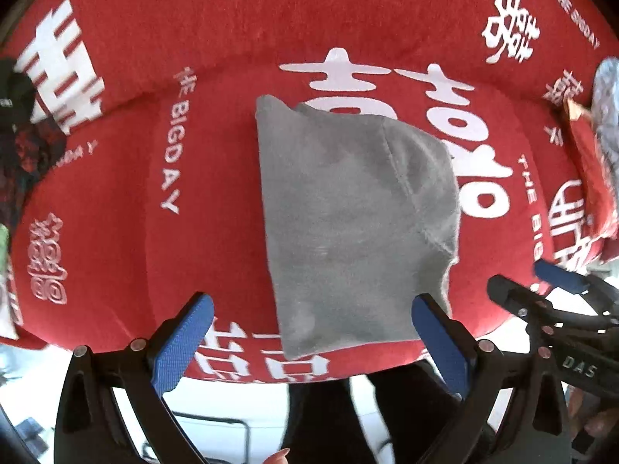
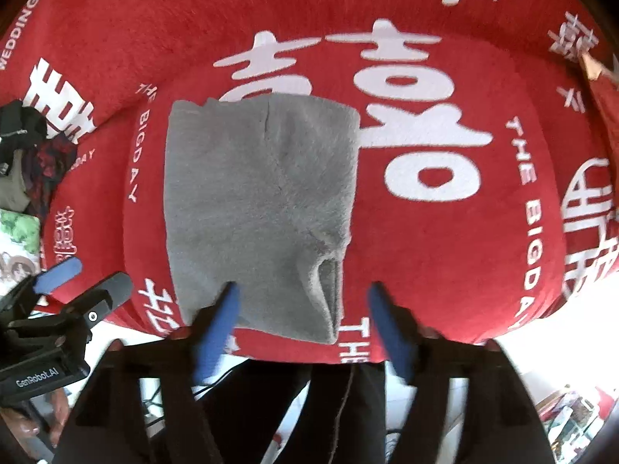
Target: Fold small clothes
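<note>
A grey fleece garment (image 1: 348, 212) (image 2: 259, 201) lies folded into a compact shape on a red cushion with white lettering (image 1: 212, 38) (image 2: 445, 251). My left gripper (image 1: 311, 305) hovers above the garment's near edge, its blue pads spread wide and nothing between them. My right gripper (image 2: 303, 290) hangs over the garment's near right corner, also open and empty. Each gripper shows at the edge of the other's view: the right gripper (image 1: 541, 282) and the left gripper (image 2: 77, 278). Neither touches the cloth.
A heap of dark and red clothes (image 1: 23, 135) (image 2: 31, 143) lies at the cushion's left end. A patterned grey item (image 1: 607, 116) sits at the far right. A person's dark trouser legs (image 1: 348, 406) stand at the cushion's near edge, over a white floor.
</note>
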`<state>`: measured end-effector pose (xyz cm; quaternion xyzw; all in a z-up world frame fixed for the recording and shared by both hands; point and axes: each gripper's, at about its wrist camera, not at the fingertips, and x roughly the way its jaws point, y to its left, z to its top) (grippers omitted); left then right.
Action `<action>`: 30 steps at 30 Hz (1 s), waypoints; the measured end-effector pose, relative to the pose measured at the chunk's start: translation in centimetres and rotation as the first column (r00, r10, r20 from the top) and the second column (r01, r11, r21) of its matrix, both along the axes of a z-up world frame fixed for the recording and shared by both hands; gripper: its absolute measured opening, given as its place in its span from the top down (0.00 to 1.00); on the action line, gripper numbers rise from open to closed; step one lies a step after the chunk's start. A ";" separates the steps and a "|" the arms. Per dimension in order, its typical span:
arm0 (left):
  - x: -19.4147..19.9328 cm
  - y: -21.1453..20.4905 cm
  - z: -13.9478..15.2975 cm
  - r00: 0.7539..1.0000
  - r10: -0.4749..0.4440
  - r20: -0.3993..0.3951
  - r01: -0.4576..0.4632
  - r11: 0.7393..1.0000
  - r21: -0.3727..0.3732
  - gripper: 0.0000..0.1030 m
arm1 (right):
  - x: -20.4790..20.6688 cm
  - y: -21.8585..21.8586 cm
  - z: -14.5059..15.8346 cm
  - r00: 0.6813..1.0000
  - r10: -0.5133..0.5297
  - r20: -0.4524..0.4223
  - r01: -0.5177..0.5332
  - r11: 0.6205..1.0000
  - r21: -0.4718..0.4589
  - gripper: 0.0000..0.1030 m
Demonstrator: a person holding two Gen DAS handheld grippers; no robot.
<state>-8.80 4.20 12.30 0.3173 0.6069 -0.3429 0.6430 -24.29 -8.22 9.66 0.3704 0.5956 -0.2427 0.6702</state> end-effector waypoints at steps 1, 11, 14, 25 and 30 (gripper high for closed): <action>-0.1 0.0 0.3 1.000 -0.012 0.022 0.012 1.000 -0.003 0.00 | 0.1 0.2 0.3 1.000 0.006 0.000 -0.006 1.000 -0.020 0.20; 0.6 0.5 1.0 1.000 0.025 0.019 -0.025 1.000 -0.001 0.00 | 0.1 0.9 1.2 1.000 0.018 -0.005 -0.018 0.999 -0.037 0.08; 0.4 0.7 0.7 0.999 0.029 -0.023 -0.029 1.000 0.008 0.00 | 0.1 1.2 1.3 1.000 0.021 -0.021 -0.022 0.999 -0.037 0.08; 0.1 1.7 1.1 0.999 0.021 0.032 -0.022 1.000 0.020 0.00 | -0.5 0.8 1.8 0.999 -0.020 -0.049 0.018 0.999 -0.042 0.08; 0.1 1.7 1.1 0.999 0.009 0.040 -0.009 1.000 0.023 0.00 | -0.4 0.7 2.1 0.998 -0.027 -0.056 0.024 0.999 -0.043 0.08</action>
